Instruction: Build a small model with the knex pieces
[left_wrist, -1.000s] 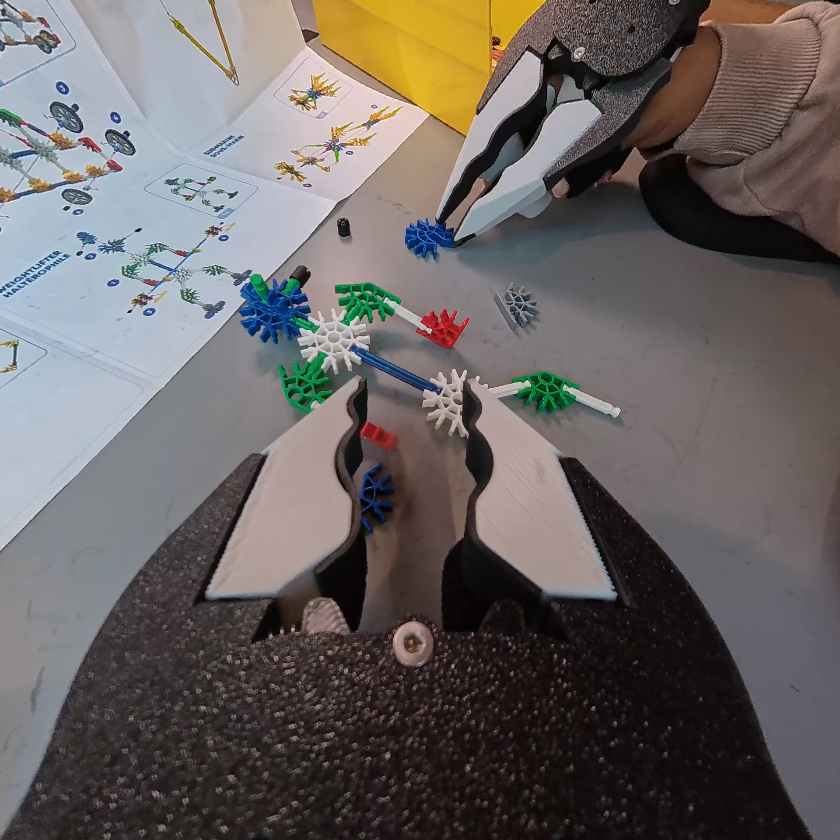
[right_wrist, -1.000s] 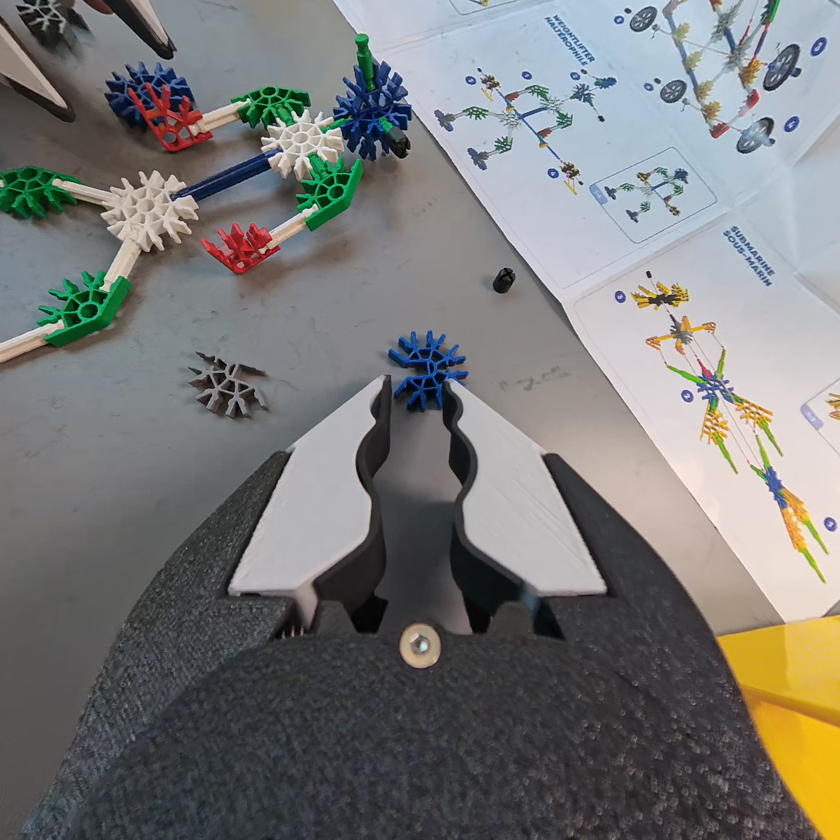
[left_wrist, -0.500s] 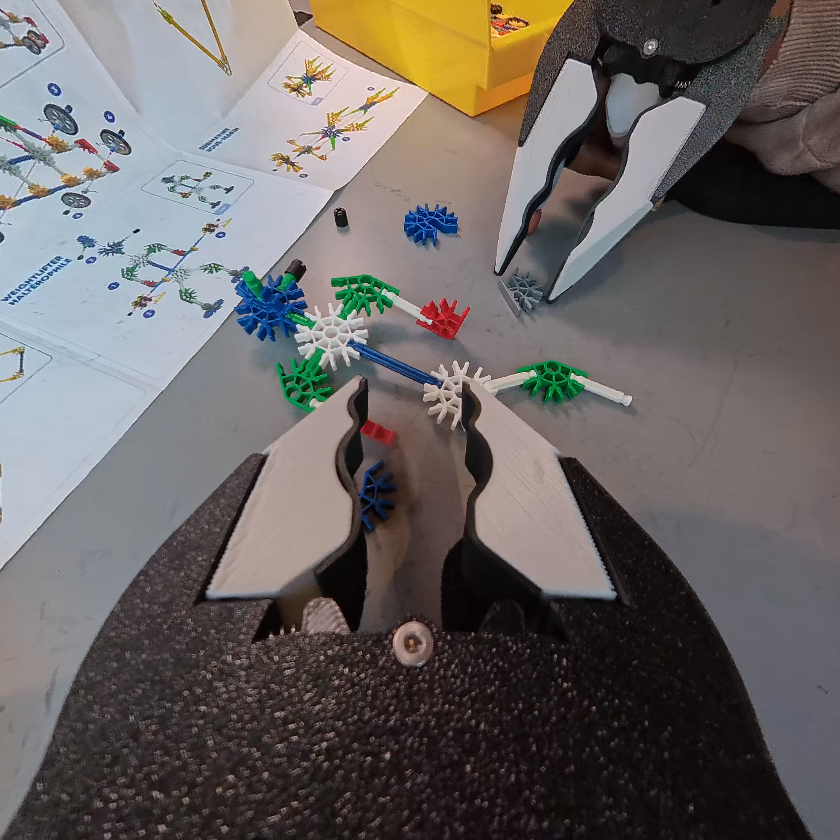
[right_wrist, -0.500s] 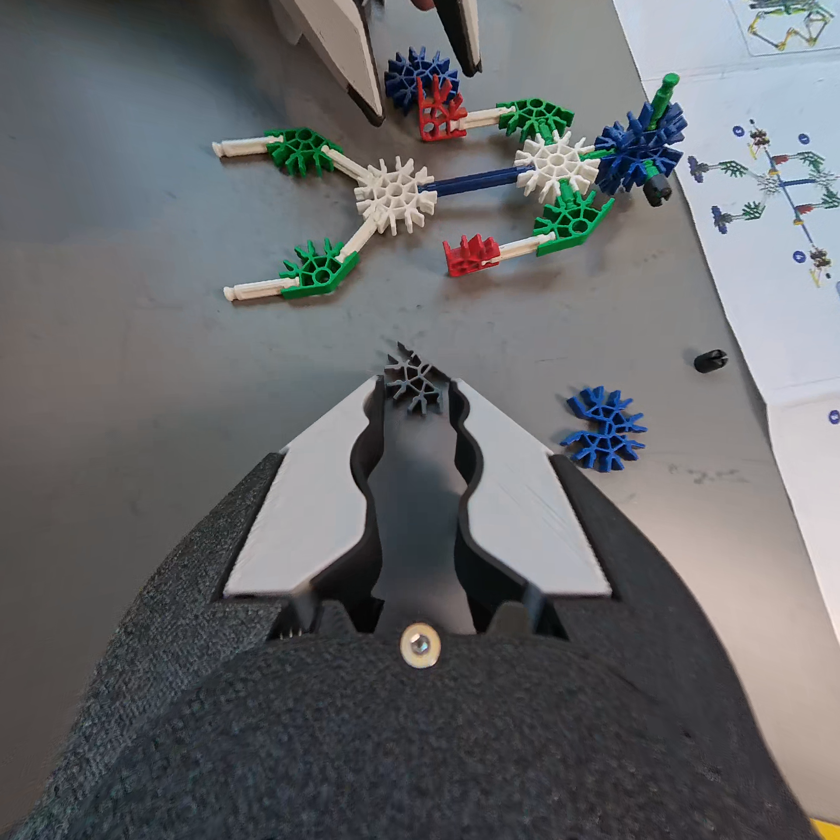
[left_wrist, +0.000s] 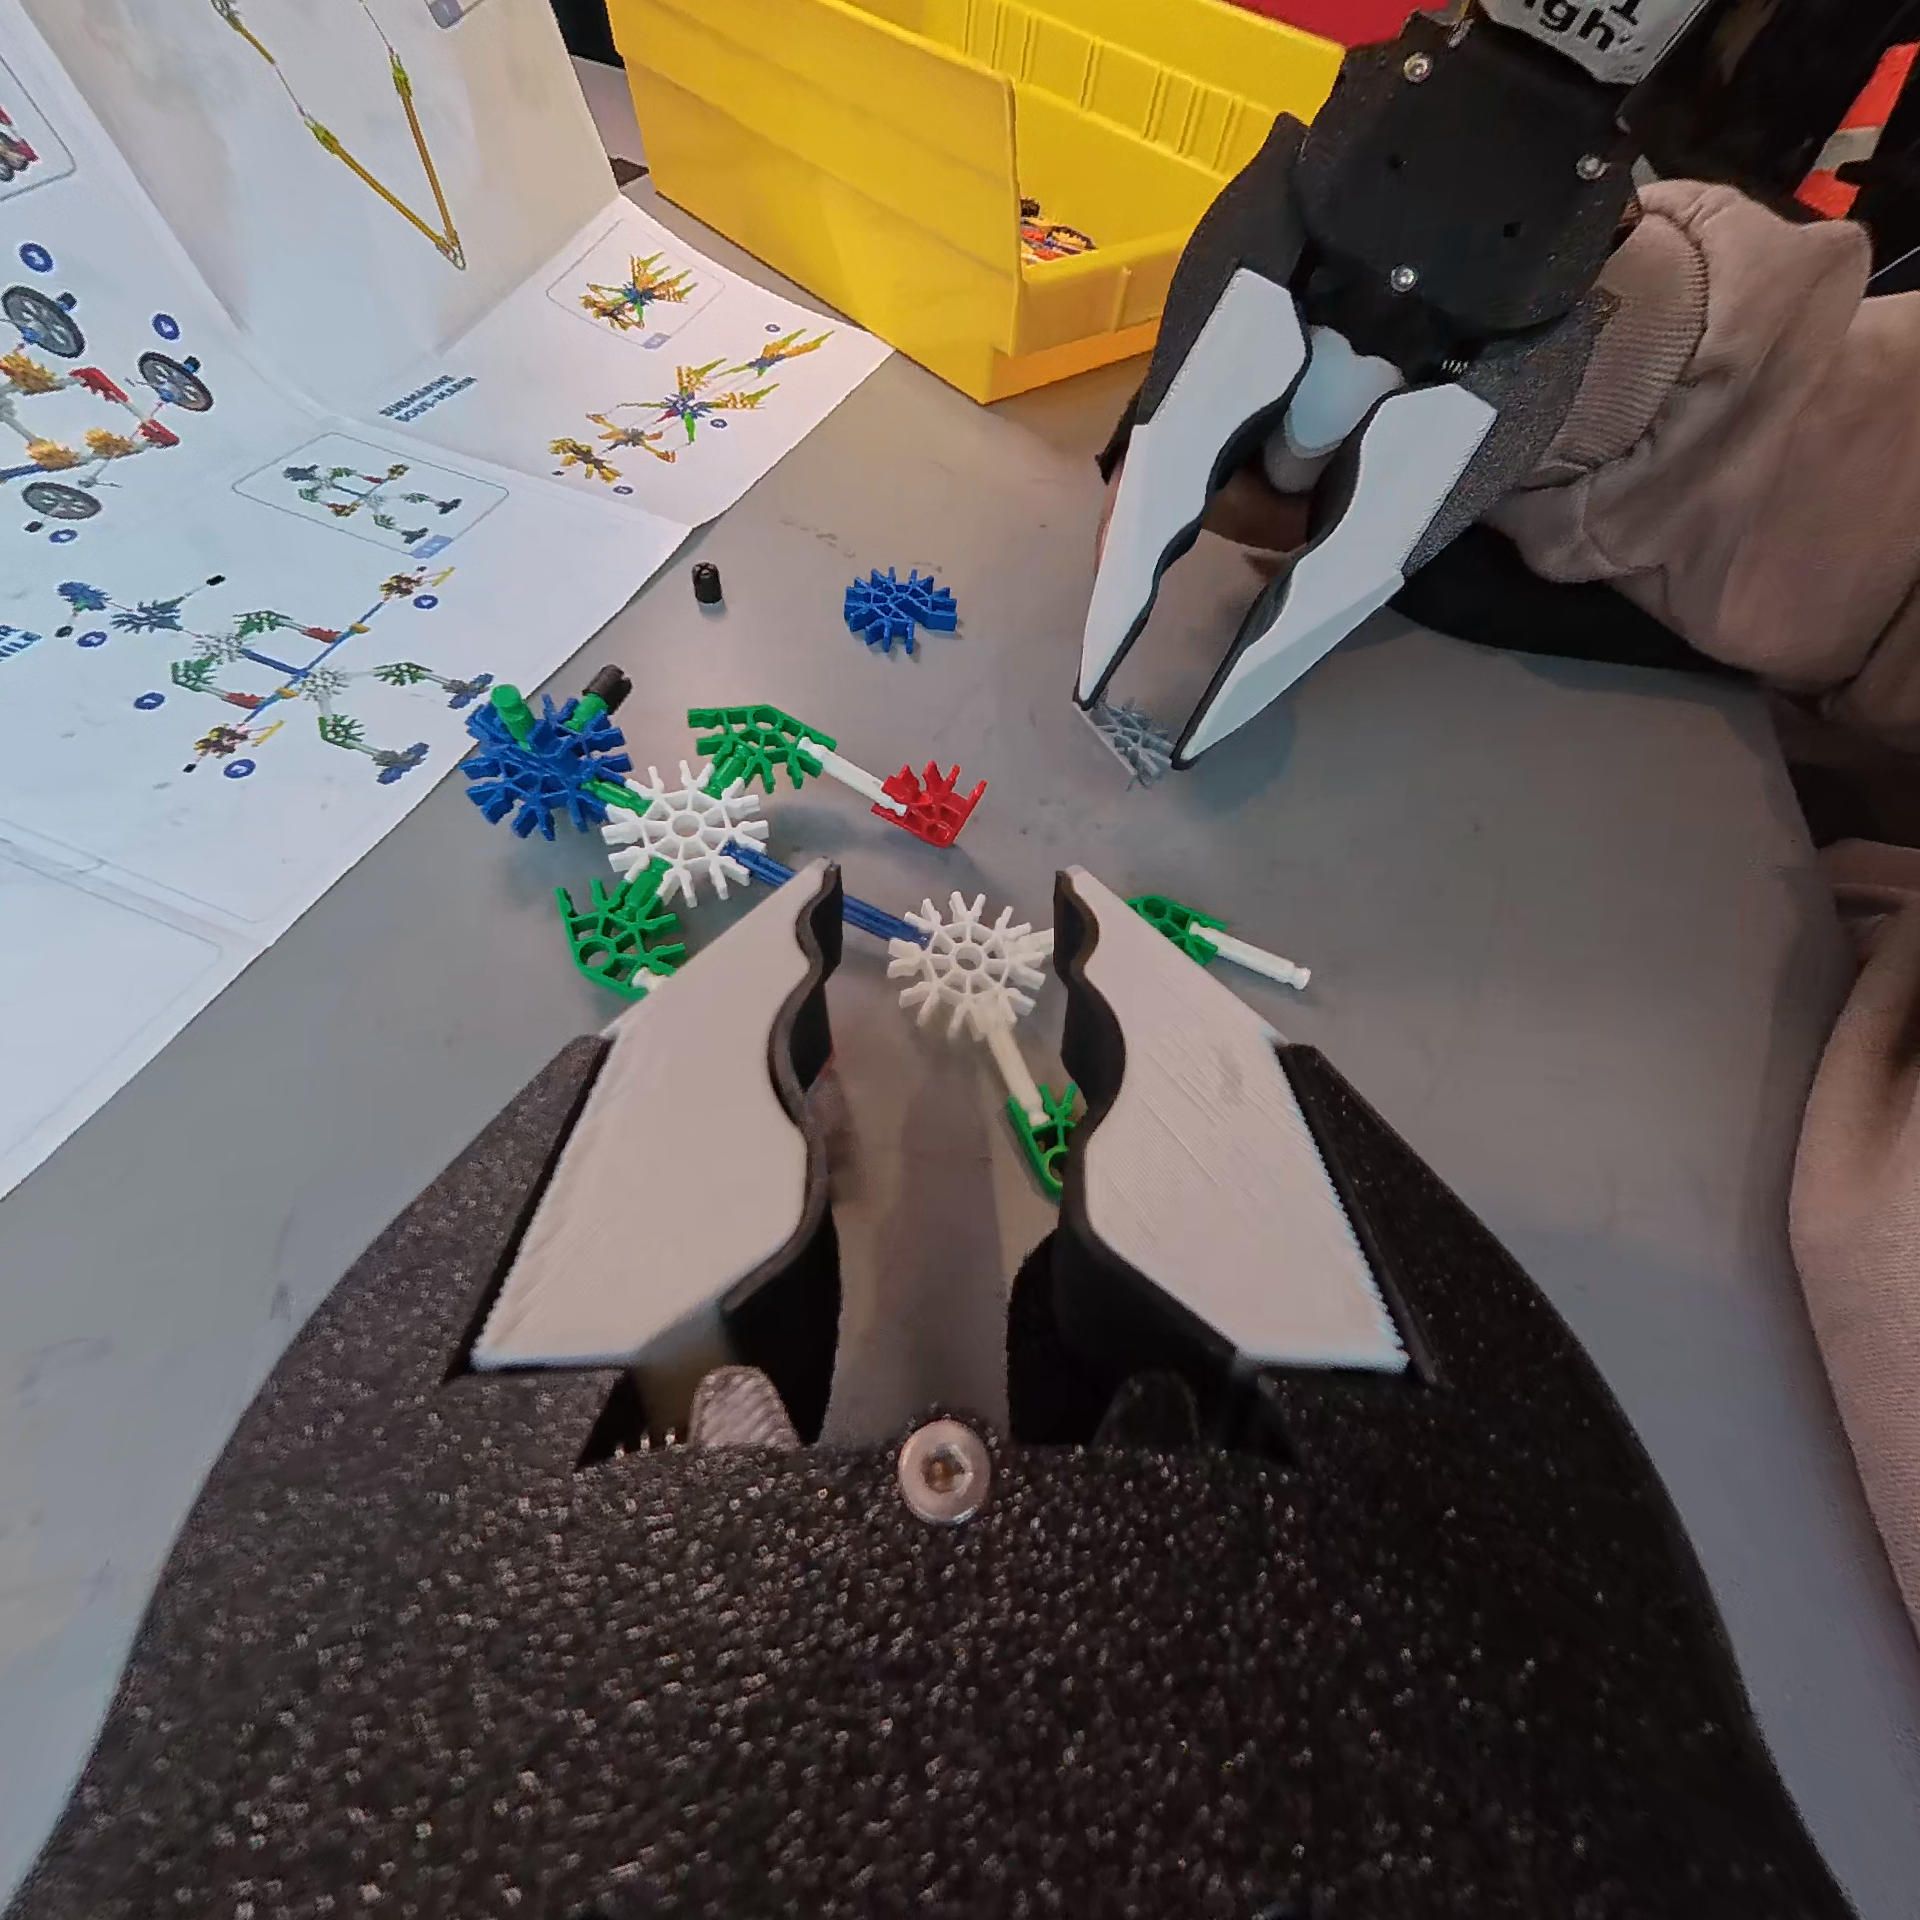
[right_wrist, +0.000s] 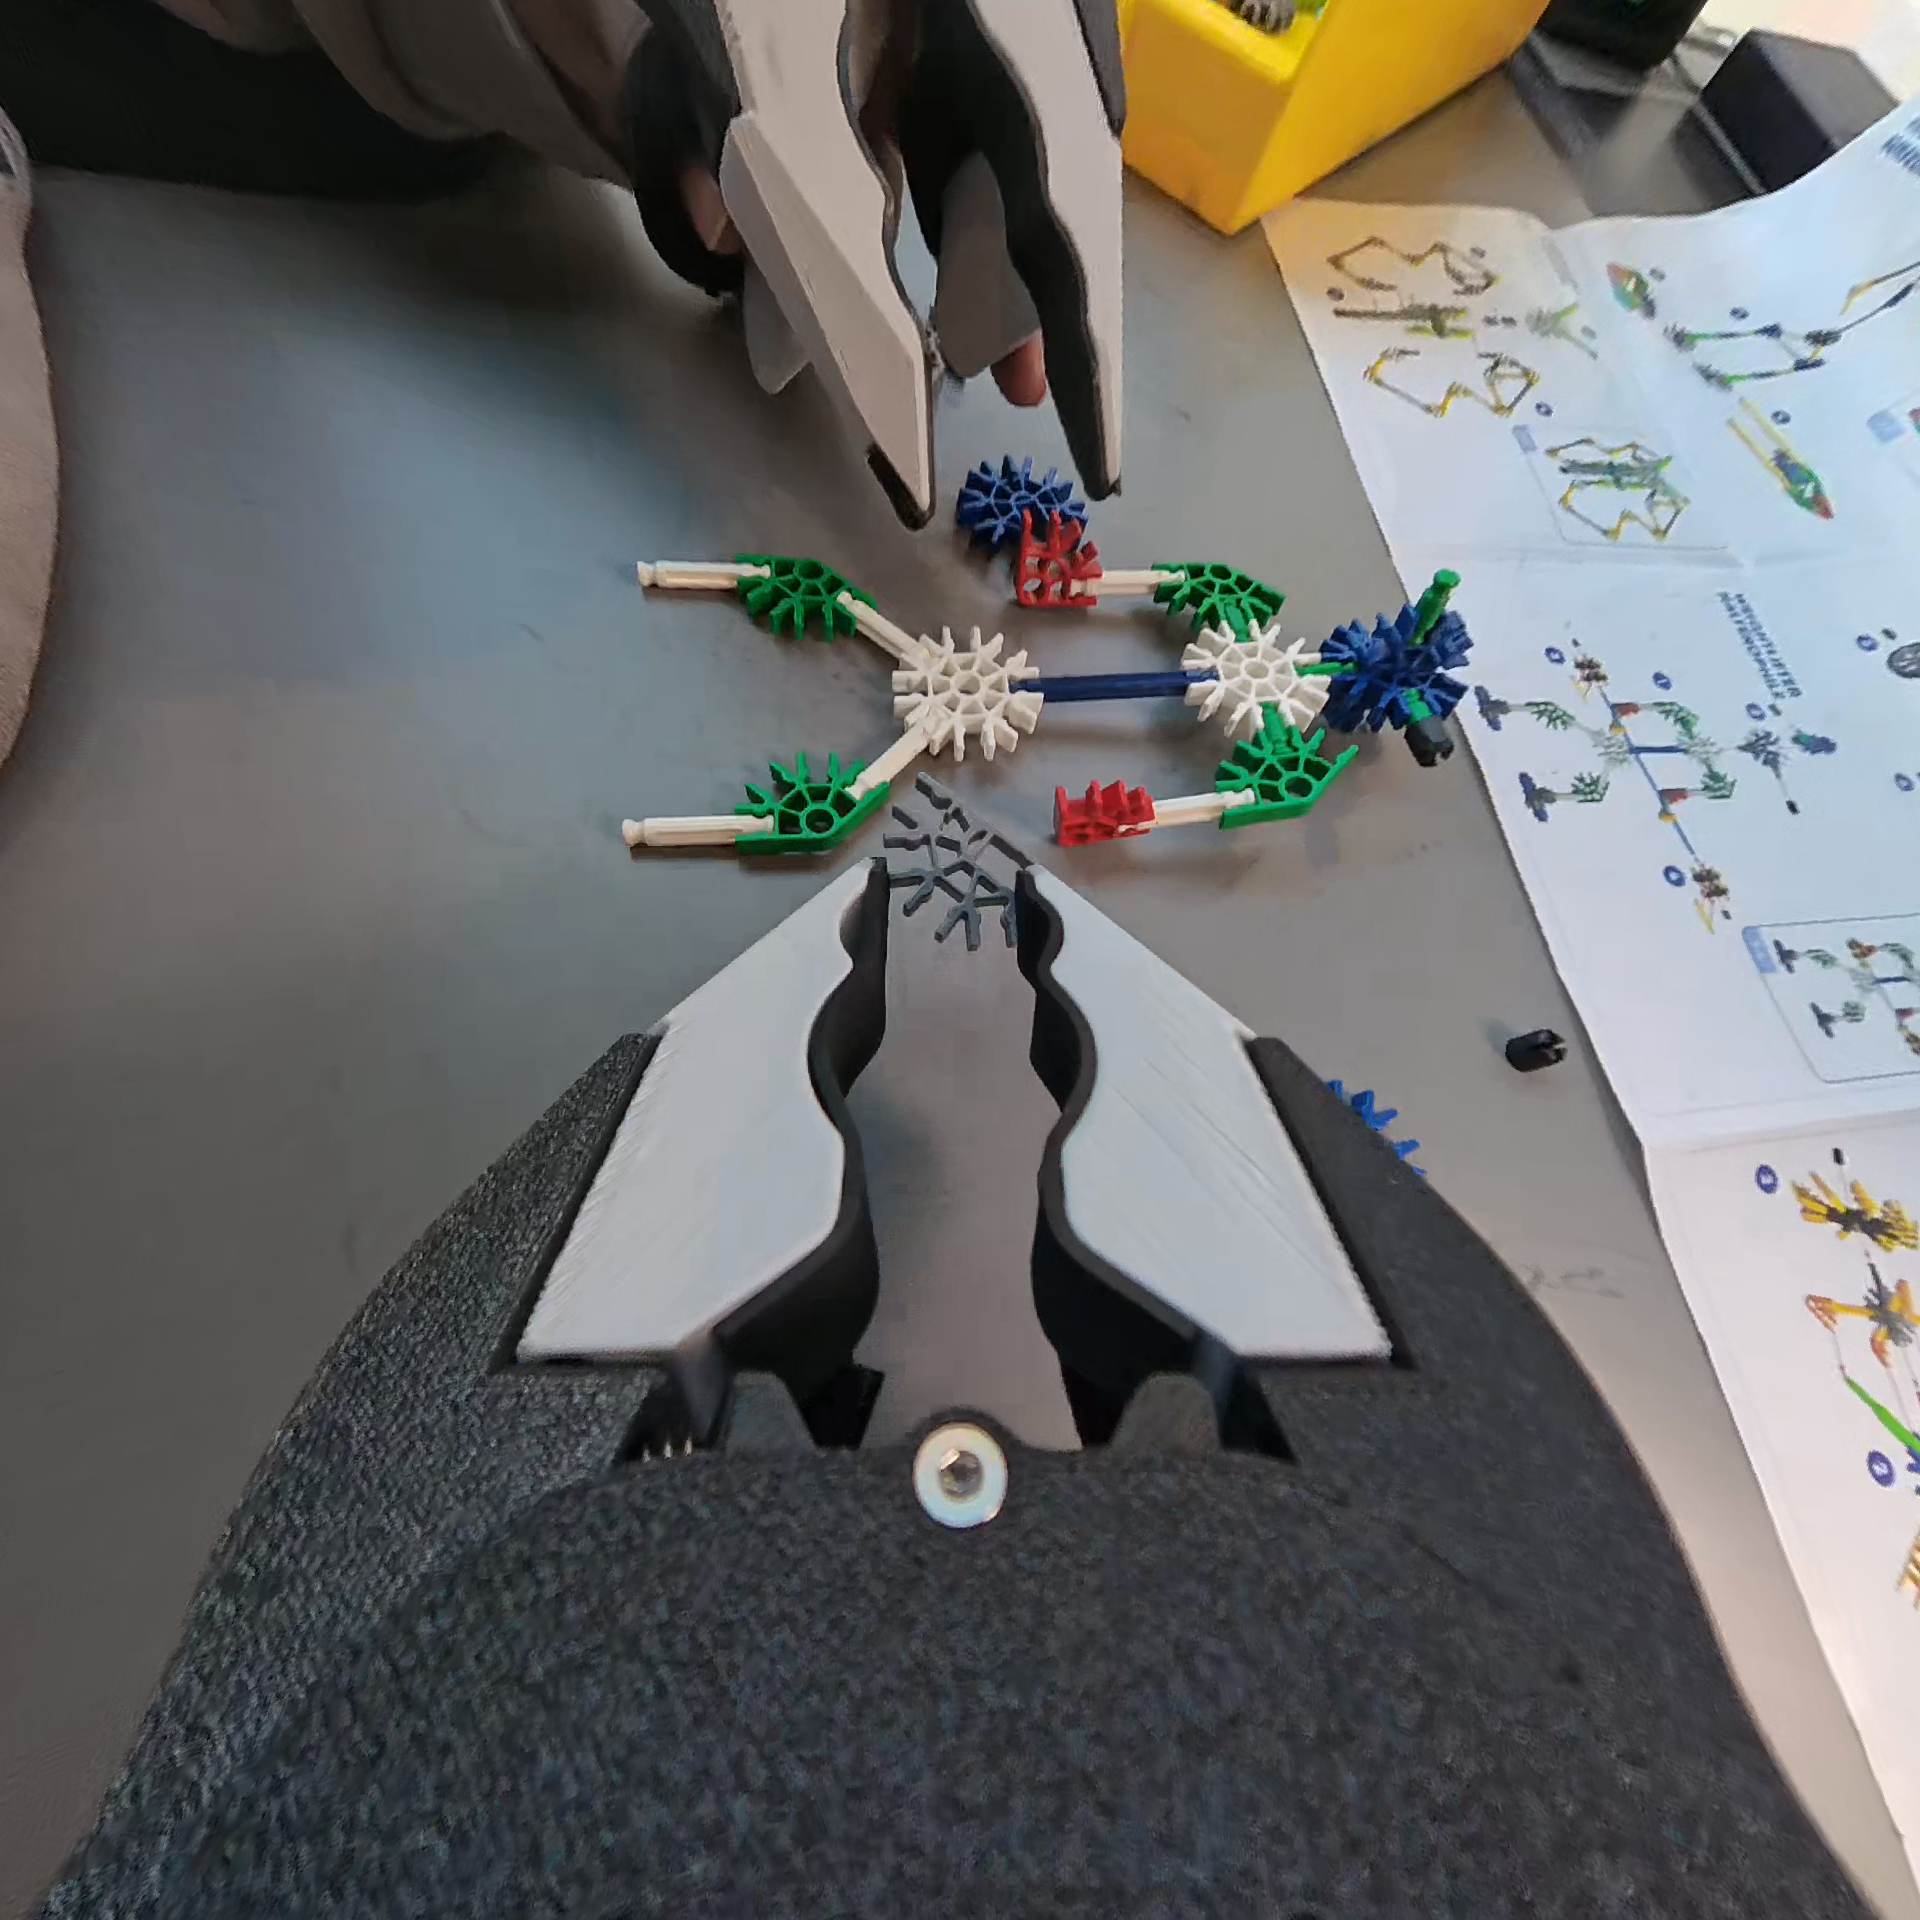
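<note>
Now the right gripper (right_wrist: 953, 883) is pinching a grey snowflake connector (right_wrist: 951, 868) between its fingertips, holding it just beside the near green piece of the rod-and-connector figure (right_wrist: 966, 691) lying flat on the grey table (right_wrist: 312, 623). Meanwhile the left gripper (left_wrist: 940, 883) is hovering spread over the figure's white hub (left_wrist: 968, 964), gripping nothing.

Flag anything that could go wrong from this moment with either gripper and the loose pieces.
The right gripper pinches the flat grey connector only at its edge, so it might twist or slip out. The left gripper hangs open just above the assembled figure; a small dip could knock its blue connector or red clip.
</note>
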